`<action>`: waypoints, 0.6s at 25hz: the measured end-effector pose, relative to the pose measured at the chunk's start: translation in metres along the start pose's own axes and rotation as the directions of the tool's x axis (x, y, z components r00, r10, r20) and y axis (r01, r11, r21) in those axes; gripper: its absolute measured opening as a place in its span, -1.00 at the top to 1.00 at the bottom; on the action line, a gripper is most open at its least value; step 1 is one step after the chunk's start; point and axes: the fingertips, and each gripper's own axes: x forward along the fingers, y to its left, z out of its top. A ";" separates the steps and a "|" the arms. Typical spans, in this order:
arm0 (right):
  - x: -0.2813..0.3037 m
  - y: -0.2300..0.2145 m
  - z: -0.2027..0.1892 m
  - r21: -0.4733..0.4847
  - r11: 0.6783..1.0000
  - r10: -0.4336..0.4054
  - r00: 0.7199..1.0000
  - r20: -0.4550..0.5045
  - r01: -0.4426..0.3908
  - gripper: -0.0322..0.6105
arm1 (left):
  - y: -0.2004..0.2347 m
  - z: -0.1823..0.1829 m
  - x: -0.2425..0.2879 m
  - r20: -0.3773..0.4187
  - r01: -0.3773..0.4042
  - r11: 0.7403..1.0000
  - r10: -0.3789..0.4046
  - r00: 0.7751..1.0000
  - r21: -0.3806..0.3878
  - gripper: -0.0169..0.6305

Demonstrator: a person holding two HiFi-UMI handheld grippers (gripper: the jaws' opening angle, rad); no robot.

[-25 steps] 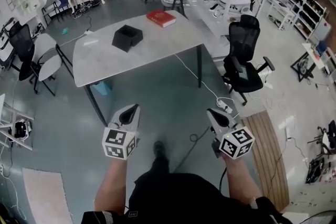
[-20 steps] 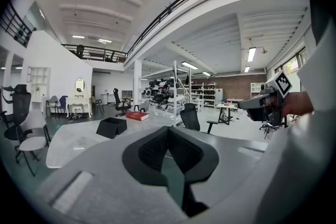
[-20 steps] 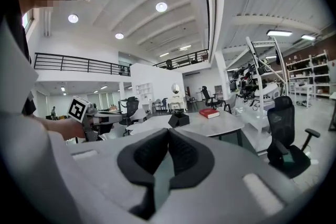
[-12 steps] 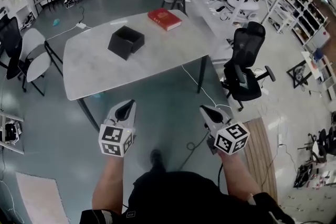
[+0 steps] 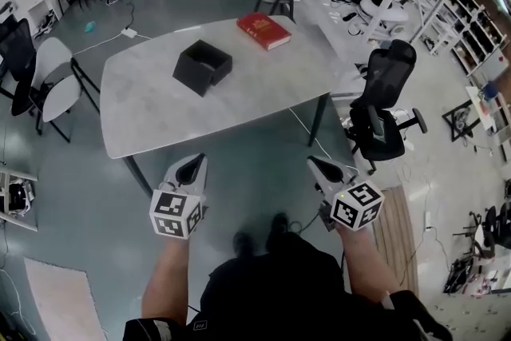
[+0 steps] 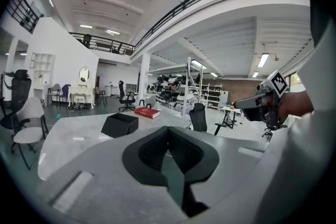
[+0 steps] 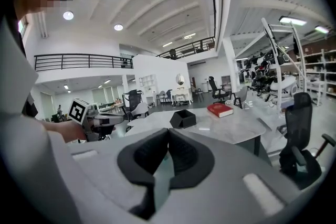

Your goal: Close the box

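Note:
A black box [image 5: 202, 66] stands with its top open on the grey table [image 5: 160, 112], left of the middle. It also shows in the left gripper view as the box [image 6: 119, 124] and in the right gripper view as the box [image 7: 183, 118]. My left gripper [image 5: 195, 164] and right gripper [image 5: 316, 165] hang shut and empty over the floor, short of the table's near edge and well apart from the box. Each gripper view shows its own jaws closed together, the left gripper [image 6: 168, 132] and the right gripper [image 7: 168, 134].
A red book [image 5: 263, 29] lies at the table's far right corner. A black office chair [image 5: 386, 117] stands right of the table and a pale chair [image 5: 54, 88] left of it. Cables run over the floor, and a wooden strip [image 5: 397, 213] lies right of my feet.
The table and box have come nearer and shifted in the head view as the person stepped forward. Both grippers stay shut and keep their places in front of the body.

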 end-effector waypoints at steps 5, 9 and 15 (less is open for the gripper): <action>0.027 -0.031 0.014 0.022 0.999 0.039 0.999 0.018 -0.039 0.89 | 0.009 0.011 0.032 -0.009 -0.021 1.000 0.021 1.000 0.004 0.93; 0.058 -0.065 0.023 0.032 0.997 0.072 0.997 0.036 -0.073 0.89 | 0.024 0.023 0.067 -0.021 -0.050 0.998 0.051 0.998 0.022 0.93; 0.113 -0.145 0.037 0.068 0.992 0.100 0.995 0.031 -0.102 0.89 | 0.042 0.041 0.150 -0.047 -0.089 0.996 0.088 0.995 0.000 0.93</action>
